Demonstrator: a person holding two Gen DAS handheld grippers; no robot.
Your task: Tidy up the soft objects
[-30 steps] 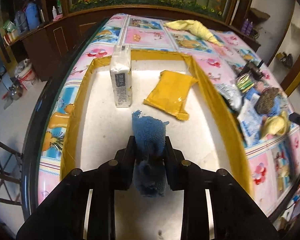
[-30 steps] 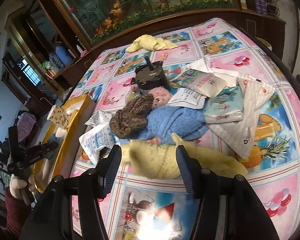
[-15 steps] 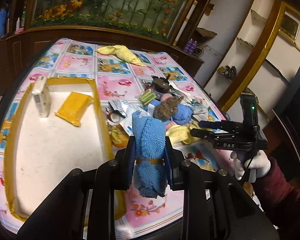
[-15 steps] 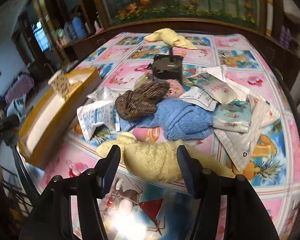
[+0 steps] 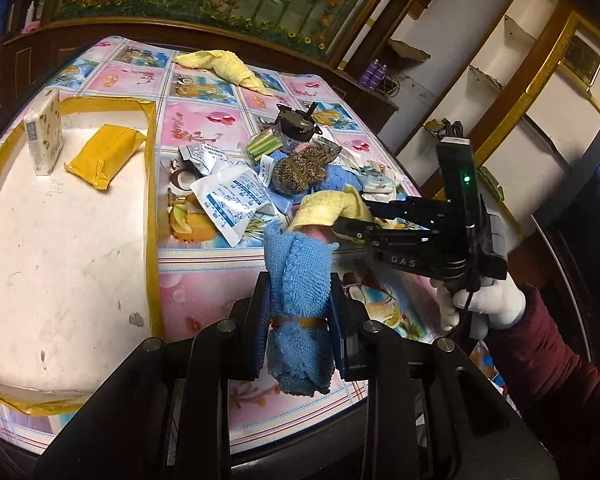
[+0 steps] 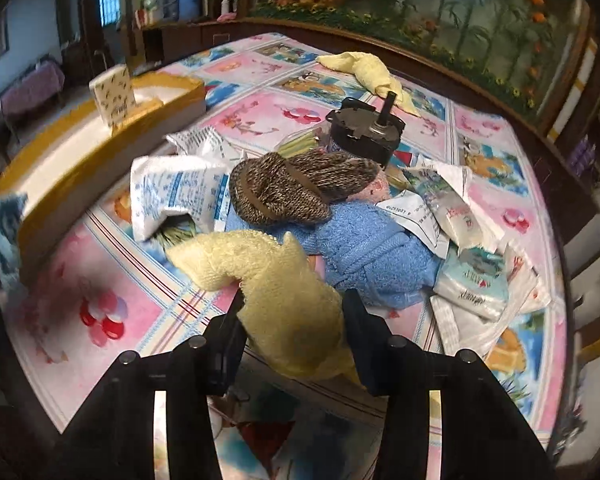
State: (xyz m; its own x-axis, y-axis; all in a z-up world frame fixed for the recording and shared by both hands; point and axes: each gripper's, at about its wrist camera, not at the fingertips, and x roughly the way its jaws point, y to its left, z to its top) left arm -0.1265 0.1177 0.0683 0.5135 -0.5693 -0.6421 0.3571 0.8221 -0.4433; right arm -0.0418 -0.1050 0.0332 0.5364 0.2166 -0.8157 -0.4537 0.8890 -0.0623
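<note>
My left gripper is shut on a rolled blue cloth bound with a rubber band, held above the table's near edge, to the right of the white tray. The right gripper, held by a white-gloved hand, has its jaws closing around a fuzzy yellow cloth. The pads press its sides and one end curls up to the left. In the left wrist view that yellow cloth hangs from the right gripper just beyond my blue roll.
The yellow-rimmed tray holds a tissue pack and a yellow packet. A pile behind the yellow cloth has a brown knit piece, a blue towel, white sachets and a black motor. Another yellow cloth lies far back.
The left gripper swung right, from over the tray to the table's near edge, still holding the blue roll. The right gripper rolled, narrowed onto the yellow cloth and raised one end.
</note>
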